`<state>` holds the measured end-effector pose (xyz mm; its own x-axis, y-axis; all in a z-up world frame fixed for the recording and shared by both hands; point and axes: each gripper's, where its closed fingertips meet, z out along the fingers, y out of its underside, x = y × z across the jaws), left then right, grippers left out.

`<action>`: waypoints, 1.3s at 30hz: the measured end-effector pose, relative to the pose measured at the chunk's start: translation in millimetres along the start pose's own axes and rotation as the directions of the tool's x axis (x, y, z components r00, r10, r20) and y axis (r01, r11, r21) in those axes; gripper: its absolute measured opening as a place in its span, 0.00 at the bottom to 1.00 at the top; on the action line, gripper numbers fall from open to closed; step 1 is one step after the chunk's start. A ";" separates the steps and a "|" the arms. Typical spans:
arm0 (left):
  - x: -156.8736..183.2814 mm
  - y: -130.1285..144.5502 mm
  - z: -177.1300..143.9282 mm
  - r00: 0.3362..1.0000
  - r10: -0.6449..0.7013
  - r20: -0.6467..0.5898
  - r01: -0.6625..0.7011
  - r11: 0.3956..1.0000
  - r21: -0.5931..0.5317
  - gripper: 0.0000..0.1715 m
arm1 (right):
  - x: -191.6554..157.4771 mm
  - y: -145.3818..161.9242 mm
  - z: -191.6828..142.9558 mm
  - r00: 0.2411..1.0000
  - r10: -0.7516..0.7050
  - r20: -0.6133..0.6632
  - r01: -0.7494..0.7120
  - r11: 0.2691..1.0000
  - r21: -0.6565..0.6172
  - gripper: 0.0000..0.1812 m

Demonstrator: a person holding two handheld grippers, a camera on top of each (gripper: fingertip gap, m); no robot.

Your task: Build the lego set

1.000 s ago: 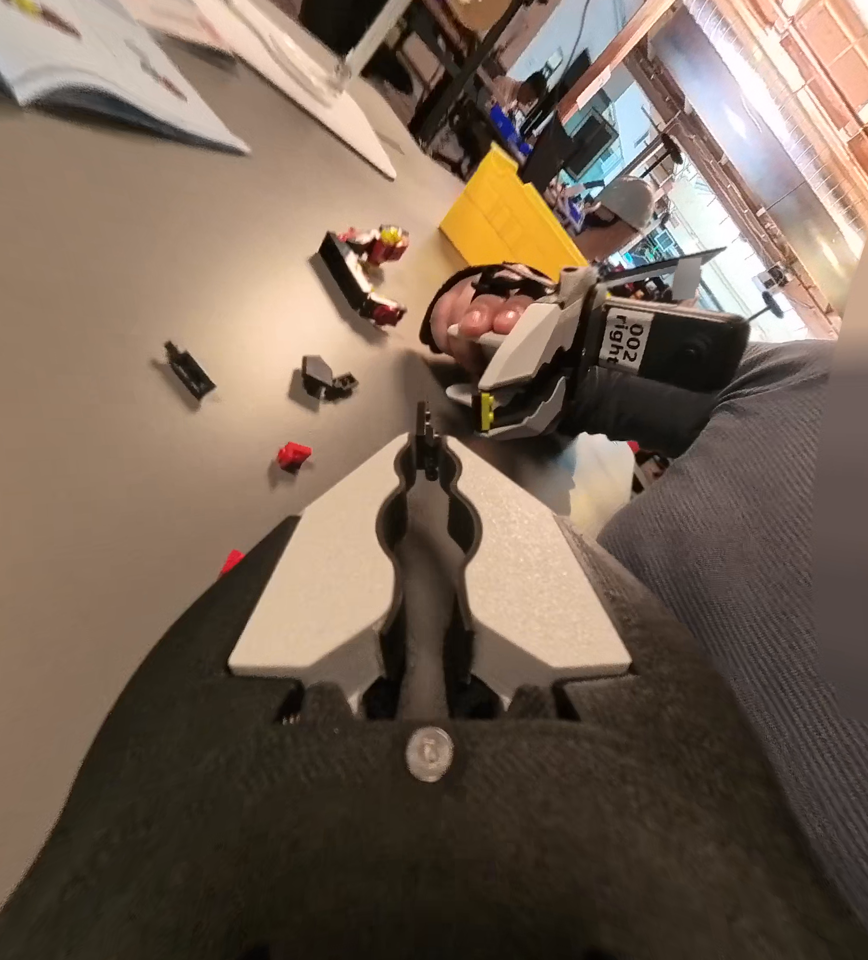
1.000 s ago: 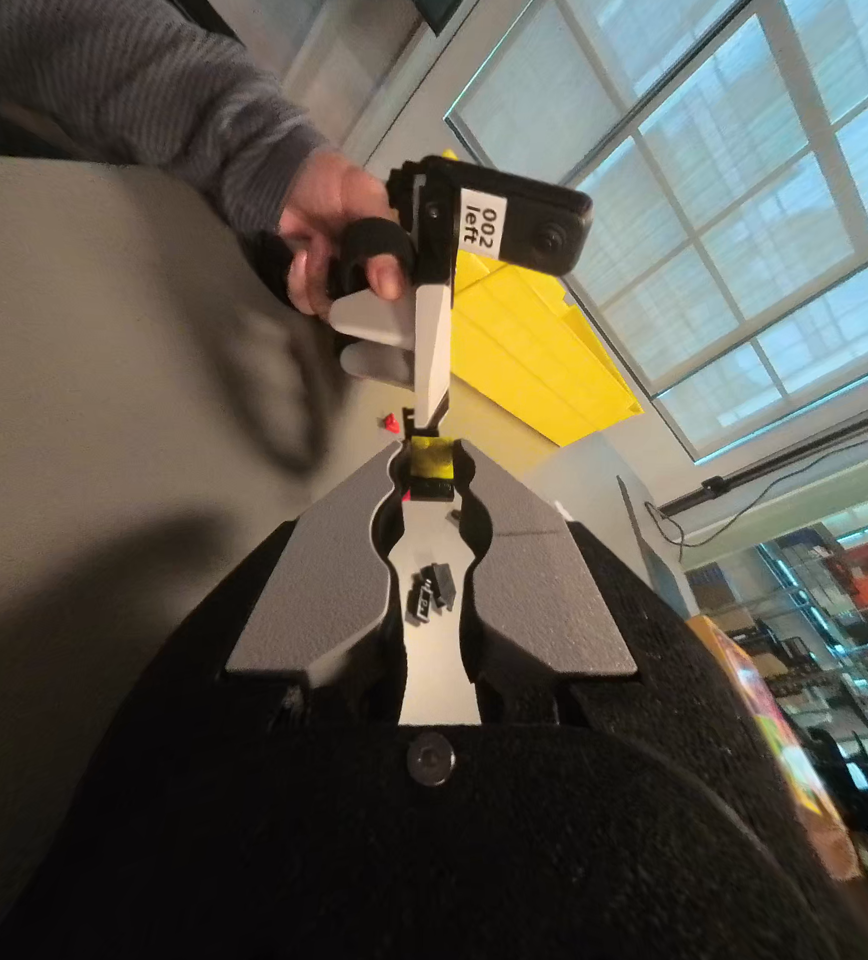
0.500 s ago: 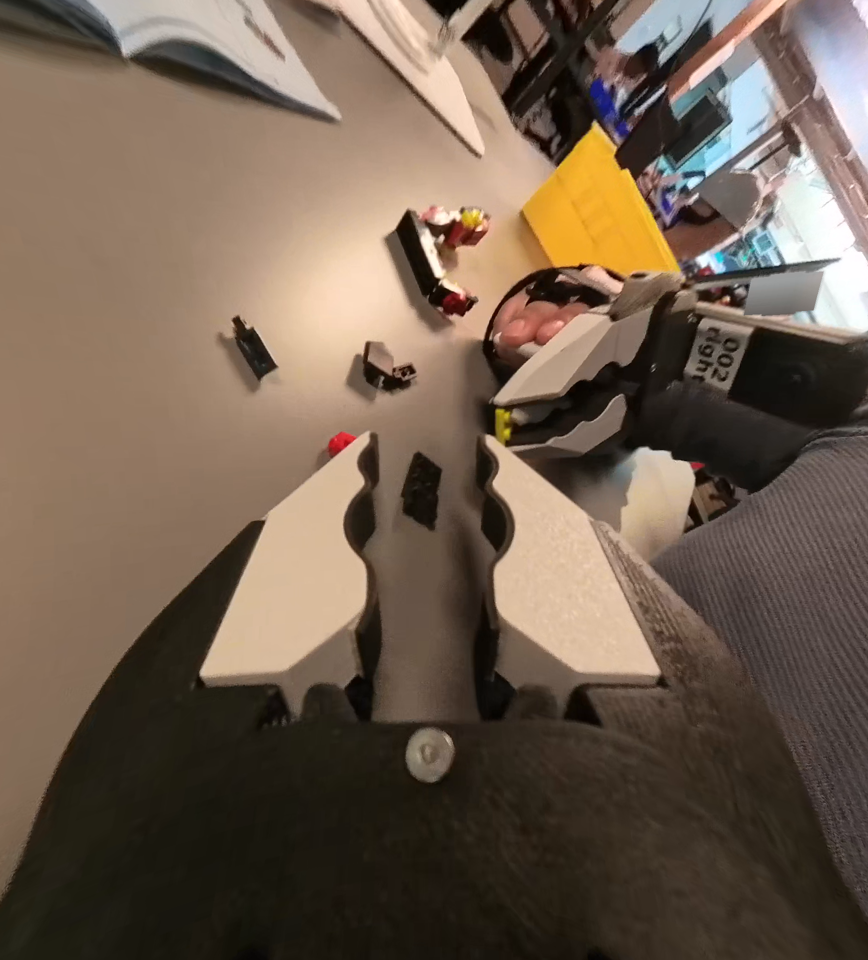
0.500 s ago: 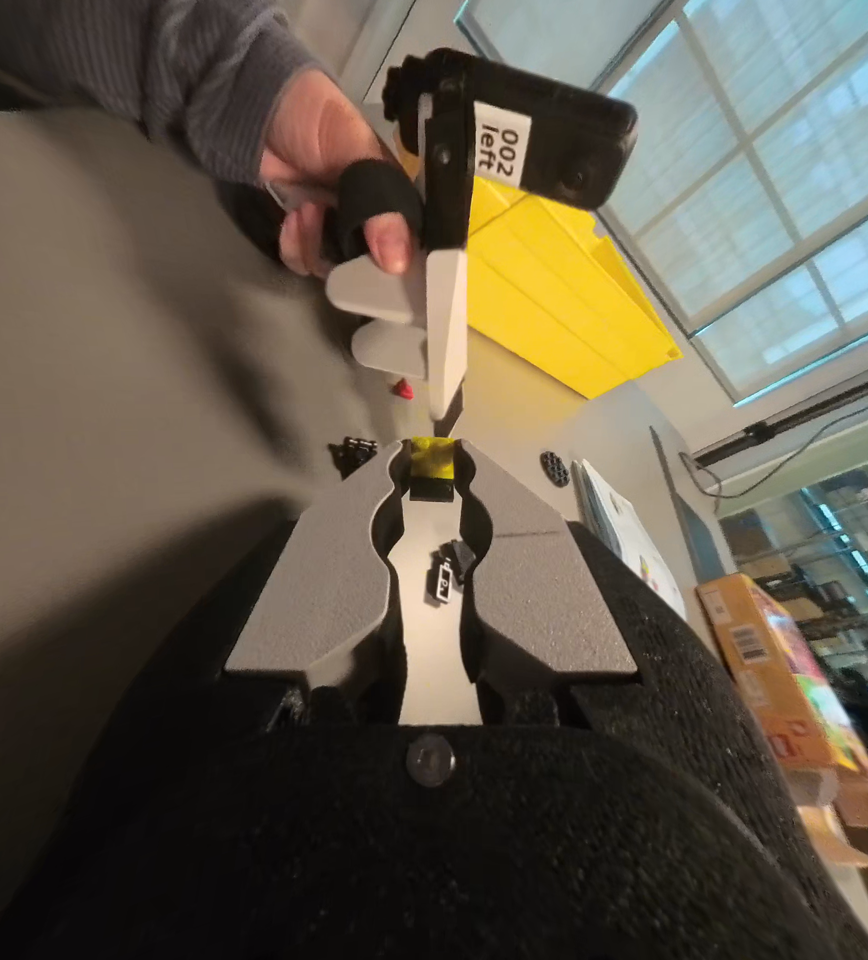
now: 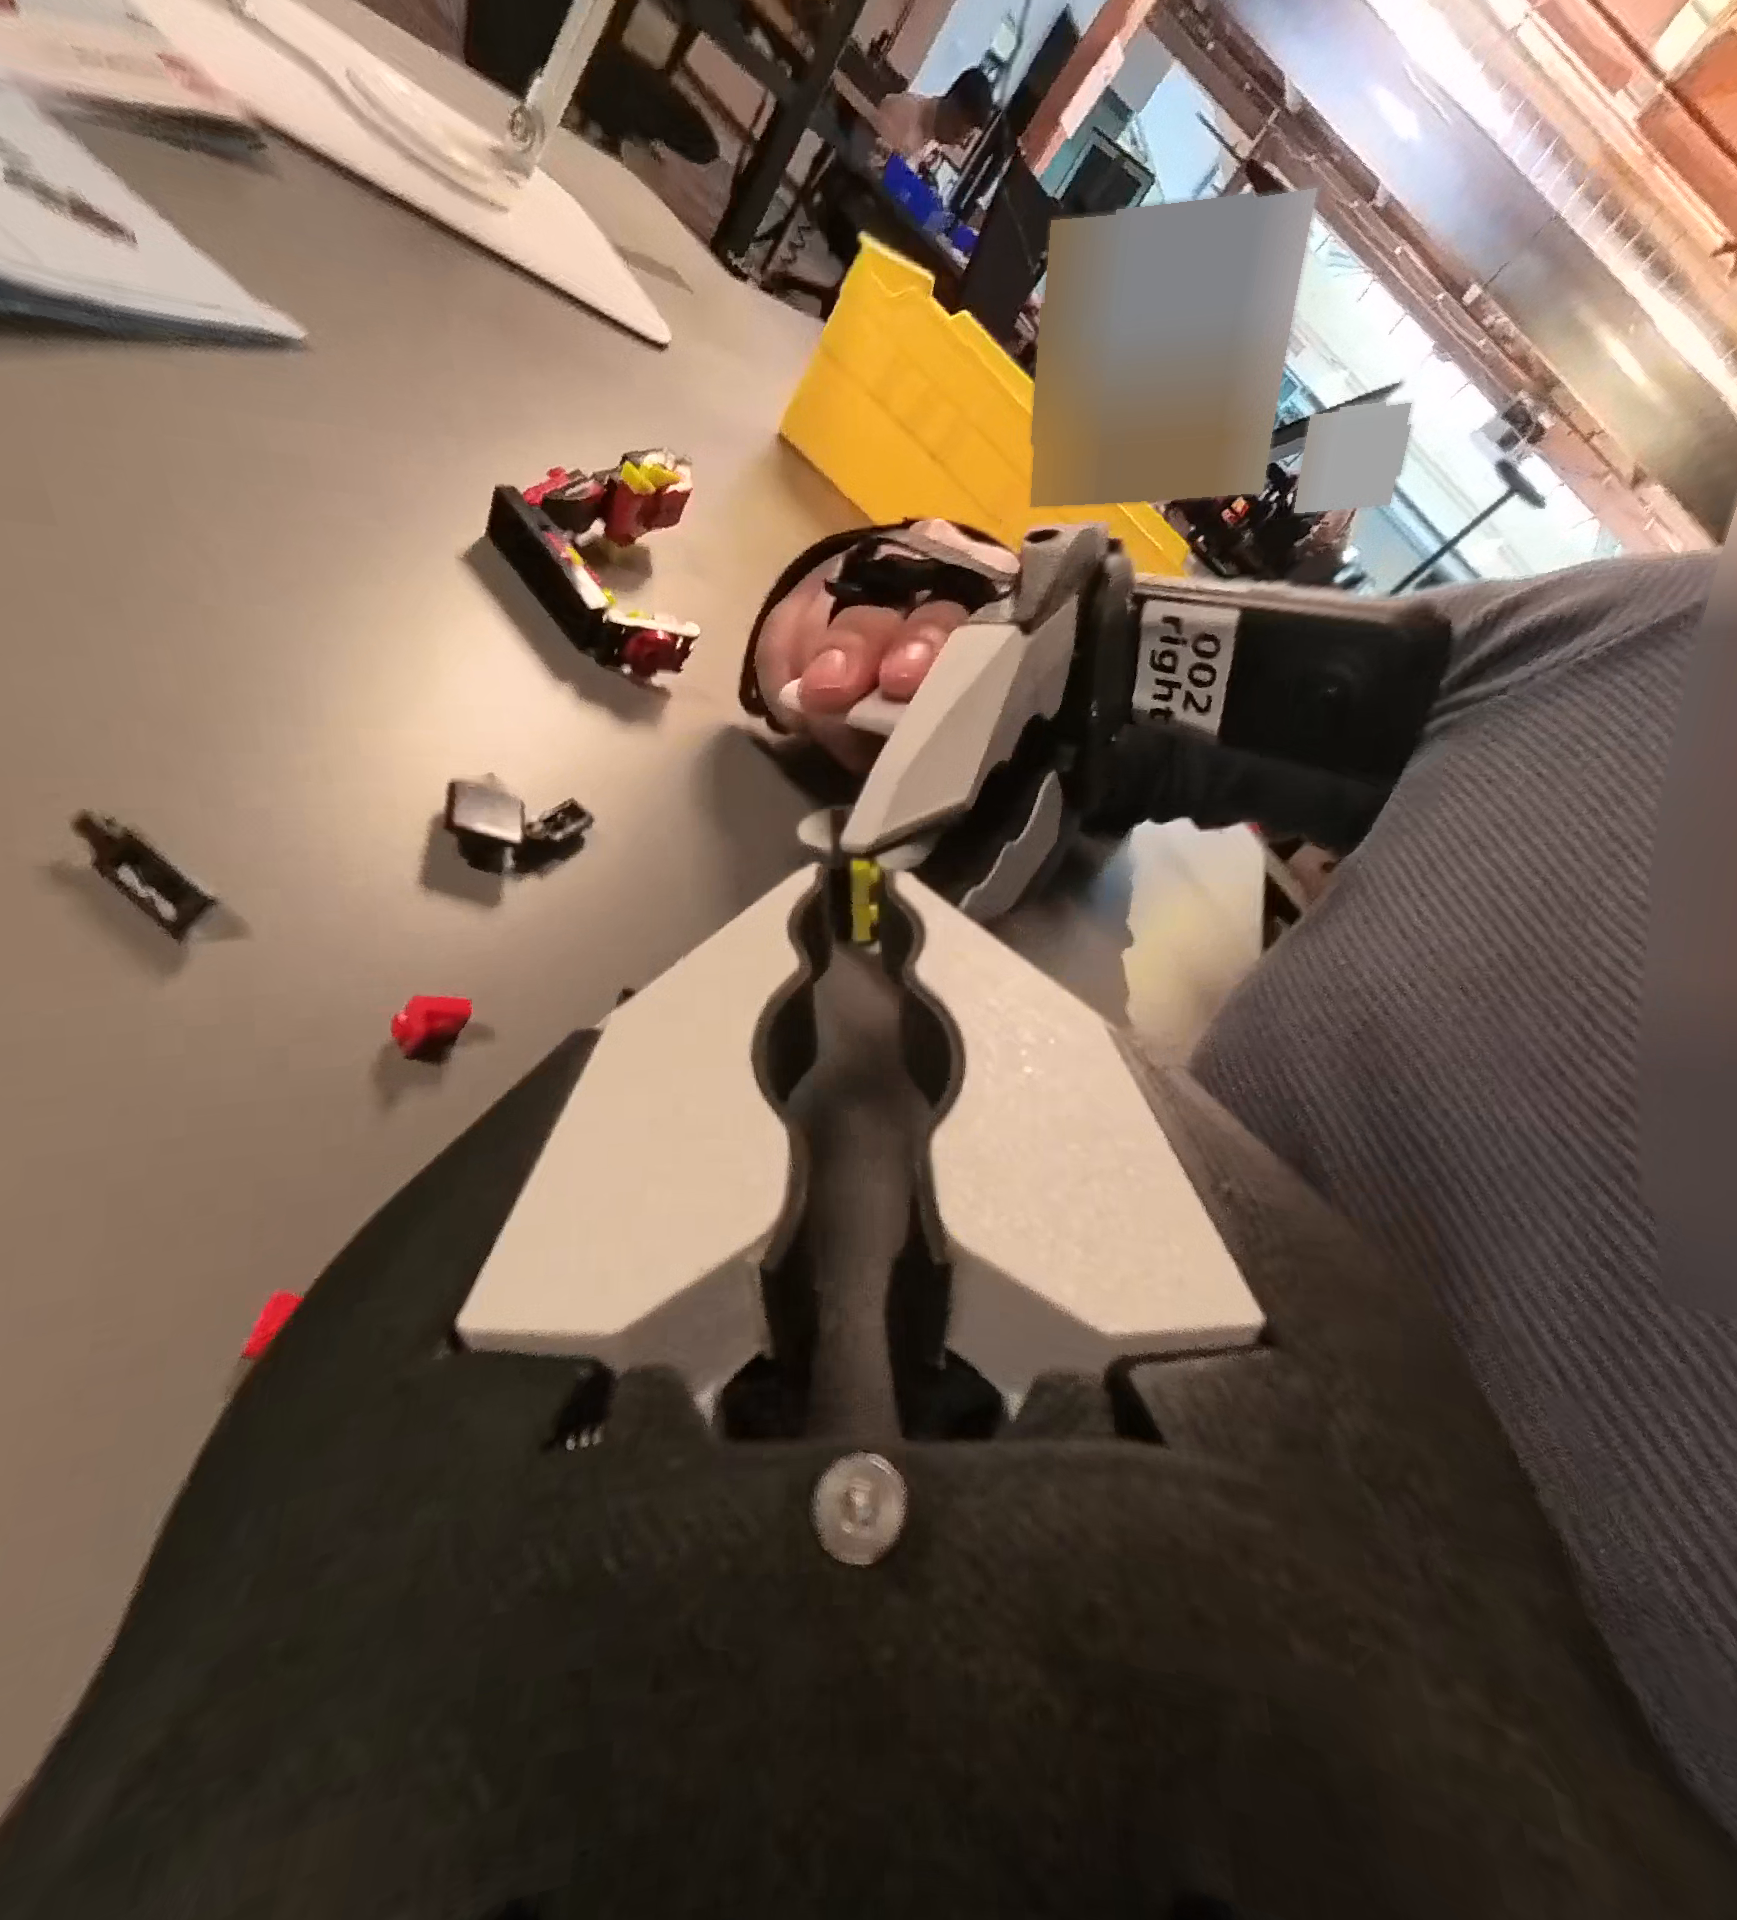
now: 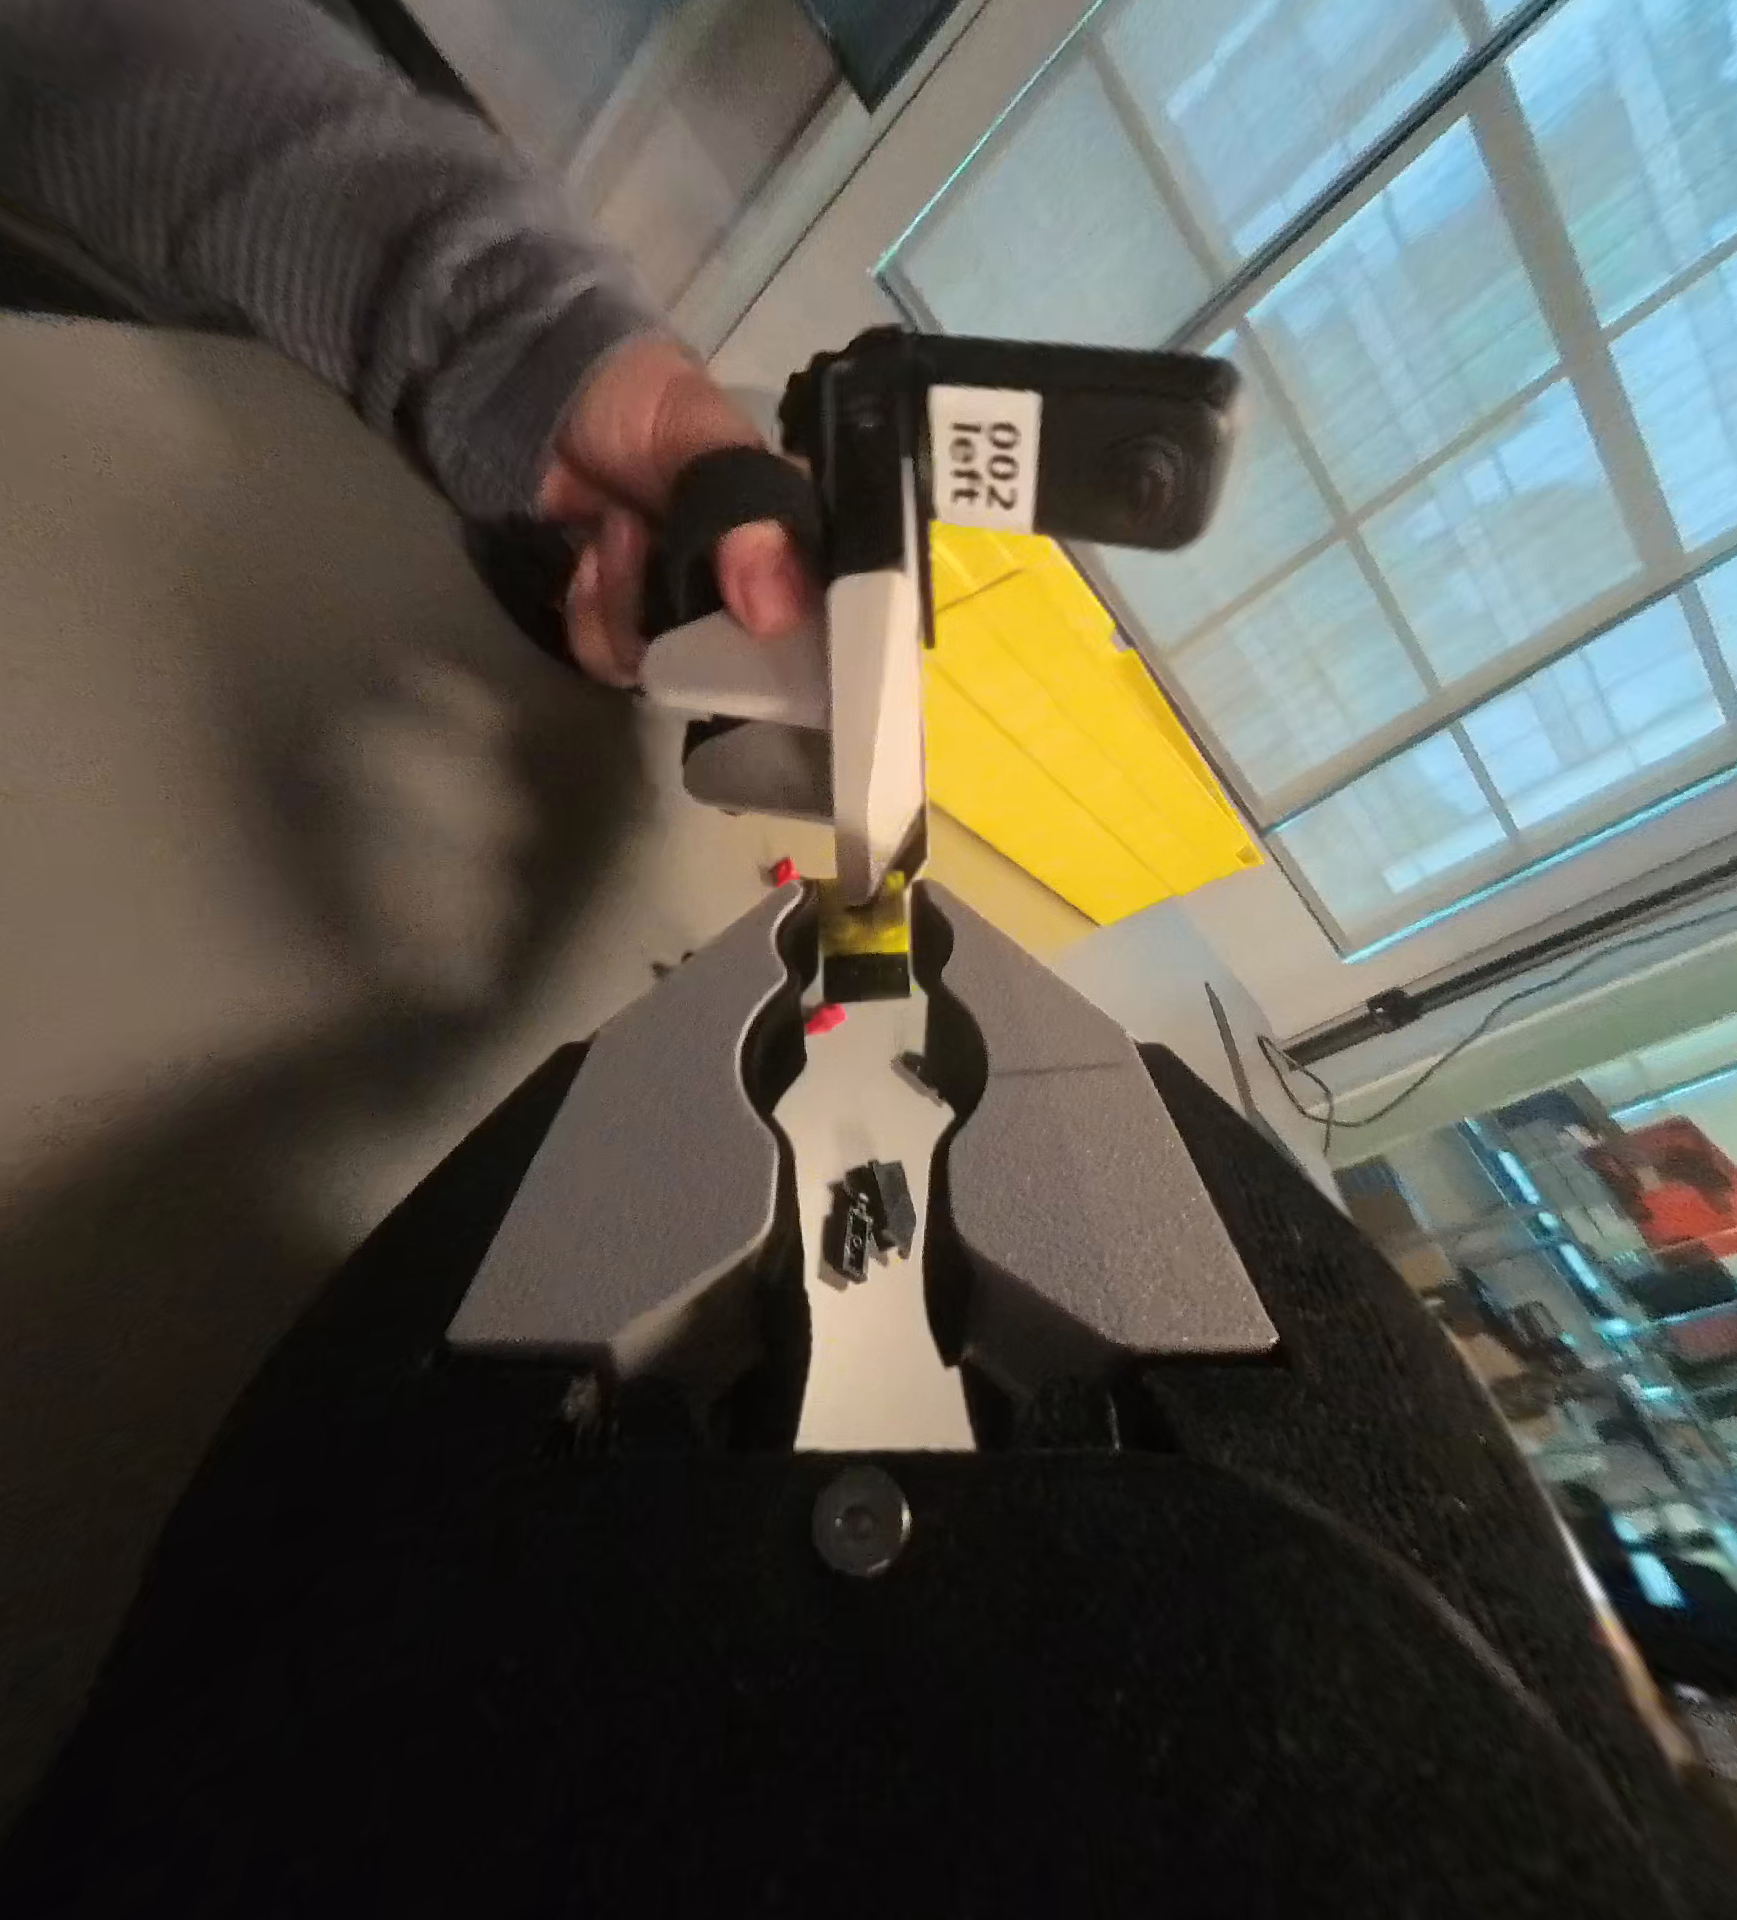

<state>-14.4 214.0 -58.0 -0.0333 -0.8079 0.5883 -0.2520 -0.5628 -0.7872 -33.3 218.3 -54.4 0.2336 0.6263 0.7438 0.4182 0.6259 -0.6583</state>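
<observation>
My right gripper (image 6: 862,925) is shut on a small yellow-and-black lego piece (image 6: 864,961) and holds it above the grey table. My left gripper (image 5: 859,894) meets it tip to tip, its jaws closed on the yellow end of that piece (image 5: 859,906). In the right wrist view the left gripper (image 6: 879,852) comes down onto the piece from above. In the left wrist view the right gripper (image 5: 890,831) reaches in from the right. A partly built black, red and yellow model (image 5: 594,566) lies farther off on the table.
Loose black pieces (image 5: 511,821) (image 5: 142,883) and red pieces (image 5: 431,1023) (image 5: 272,1325) lie on the table to the left. More black pieces (image 6: 869,1221) lie under my right gripper. A yellow bin (image 5: 905,416) stands beyond, an open booklet (image 5: 64,239) at far left. Both grippers' tips are close together, under 4 cm apart.
My left gripper opened and dropped the black piece it held, then swung back and closed on the yellow piece in my right gripper. The right gripper kept its hold.
</observation>
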 end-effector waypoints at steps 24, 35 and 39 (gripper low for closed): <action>-5.3 39.8 7.1 0.603 0.795 0.065 -0.727 0.581 -0.366 0.04 | -42.3 21.4 -8.1 0.898 0.206 0.389 -0.127 0.967 -0.220 0.03; -8.4 46.8 9.5 0.544 0.838 0.040 -0.755 0.510 -0.412 0.04 | -46.9 30.0 -10.0 0.902 0.147 0.406 -0.040 0.965 -0.260 0.05; -8.4 46.1 8.8 0.543 0.839 0.041 -0.757 0.510 -0.409 0.04 | -46.6 35.0 -9.2 0.916 0.068 0.396 0.049 0.959 -0.279 0.06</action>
<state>-17.2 193.3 -100.8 -0.1895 -0.9178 -0.3488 -0.4988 0.3960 -0.7710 -21.5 206.8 -111.0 -0.1053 0.8003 0.5902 0.6574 0.5014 -0.5625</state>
